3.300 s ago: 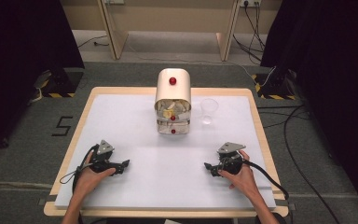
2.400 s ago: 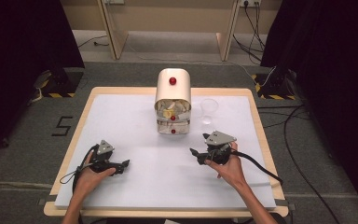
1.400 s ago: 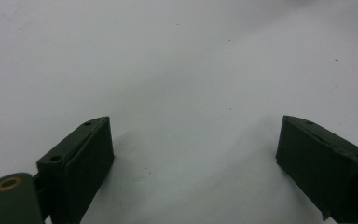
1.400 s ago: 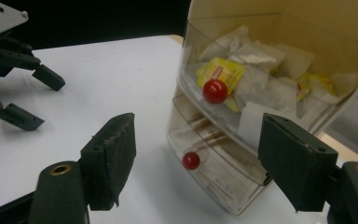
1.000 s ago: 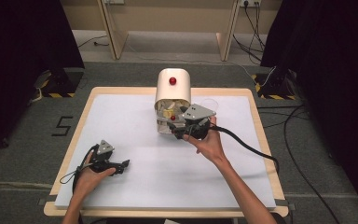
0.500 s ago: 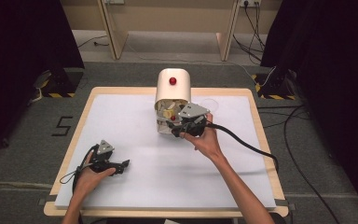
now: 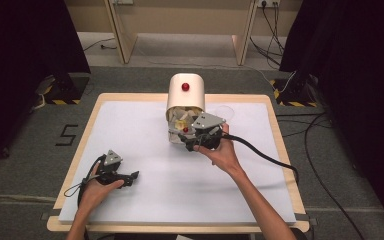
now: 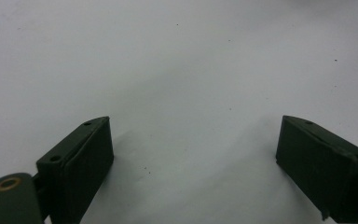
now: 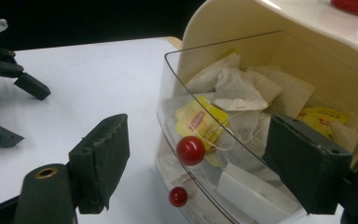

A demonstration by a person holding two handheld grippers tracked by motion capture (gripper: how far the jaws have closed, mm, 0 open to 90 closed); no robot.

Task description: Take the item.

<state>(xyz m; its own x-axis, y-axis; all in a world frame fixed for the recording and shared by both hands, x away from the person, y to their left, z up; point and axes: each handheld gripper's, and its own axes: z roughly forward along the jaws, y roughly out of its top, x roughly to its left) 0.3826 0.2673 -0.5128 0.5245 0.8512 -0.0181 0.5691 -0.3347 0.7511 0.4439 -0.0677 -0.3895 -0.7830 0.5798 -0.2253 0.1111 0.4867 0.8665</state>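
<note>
— What's on the table (image 7: 130, 125)?

— A white sheet covers most of it. In the upper middle of the high view stands a cream dispenser (image 7: 185, 95) with a rounded top and a red button (image 7: 185, 86). Its clear drawers are at the front, full of tea bags (image 9: 235, 91), some white, some in yellow wrappers.

— And the hands?

— The right hand (image 7: 223, 152) reaches in from lower right to the front of the dispenser, at centre frame. The right gripper (image 7: 192, 142) sits against the drawers. In the right gripper view its jaws stand wide apart, holding nothing; the upper drawer (image 9: 223, 140) lies between them, one jaw beyond its clear wall at right, the other out over the table at left.

— Any handle there?

— A red knob (image 9: 190, 150) on the upper drawer, centre of that view, and a smaller knob (image 9: 178, 196) just below it on the lower drawer.

— The left one?

— The left gripper (image 7: 130, 177) rests in the lower left of the high view, held in the left hand (image 7: 97, 187), well apart from the dispenser. Its own view shows the jaws spread wide over bare white surface, empty.

— Anything else?

— A clear cup (image 7: 225, 111), hard to make out, just right of the dispenser.
</note>
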